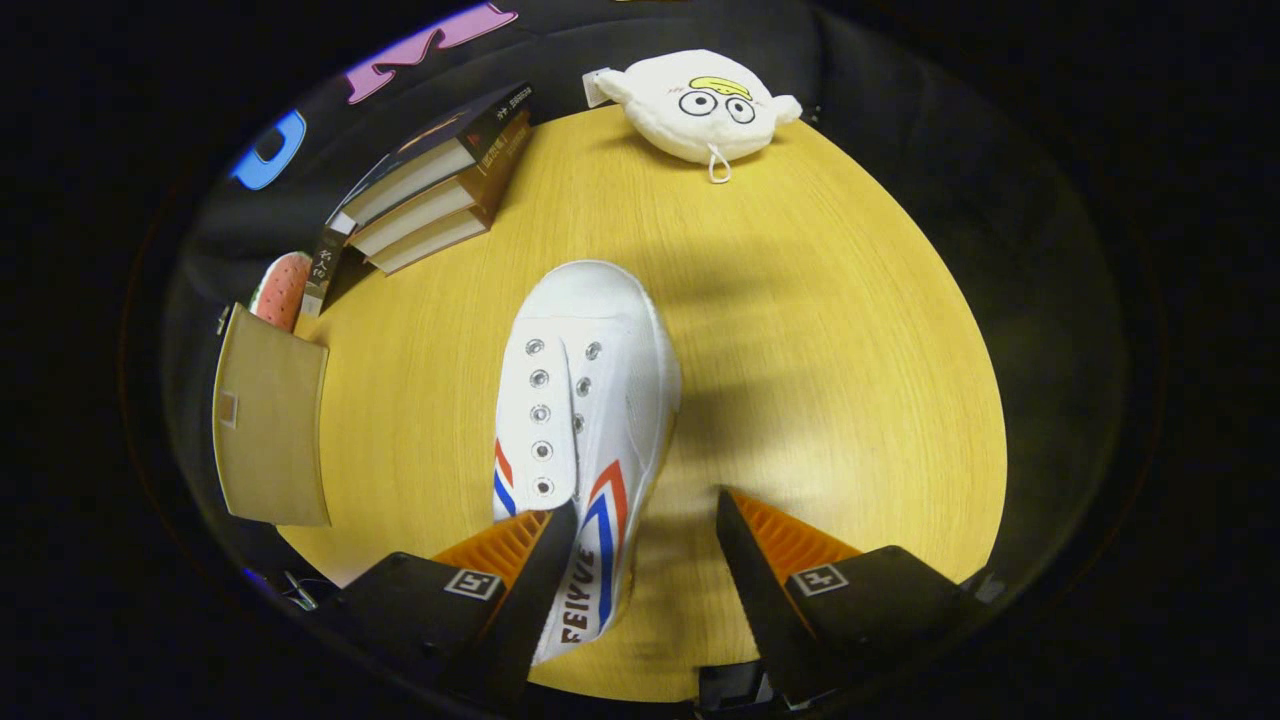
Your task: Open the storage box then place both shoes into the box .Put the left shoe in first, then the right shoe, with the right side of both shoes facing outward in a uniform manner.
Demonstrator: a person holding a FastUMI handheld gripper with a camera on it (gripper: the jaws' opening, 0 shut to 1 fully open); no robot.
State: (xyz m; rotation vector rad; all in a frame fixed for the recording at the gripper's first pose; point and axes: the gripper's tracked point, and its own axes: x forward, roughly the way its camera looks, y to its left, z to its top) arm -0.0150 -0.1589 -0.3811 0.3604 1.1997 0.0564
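My gripper (645, 525) is spread around one white canvas sneaker (585, 420) mid-desk (820, 330); three stacked books (440, 185), one plush toy (705, 105) at the far edge.

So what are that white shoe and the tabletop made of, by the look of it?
The shoe looks like matte white canvas with metal eyelets and a smooth rubbery toe cap. The table shows light wood grain, probably laminate or veneer. The open claw has one finger touching the shoe's heel end.
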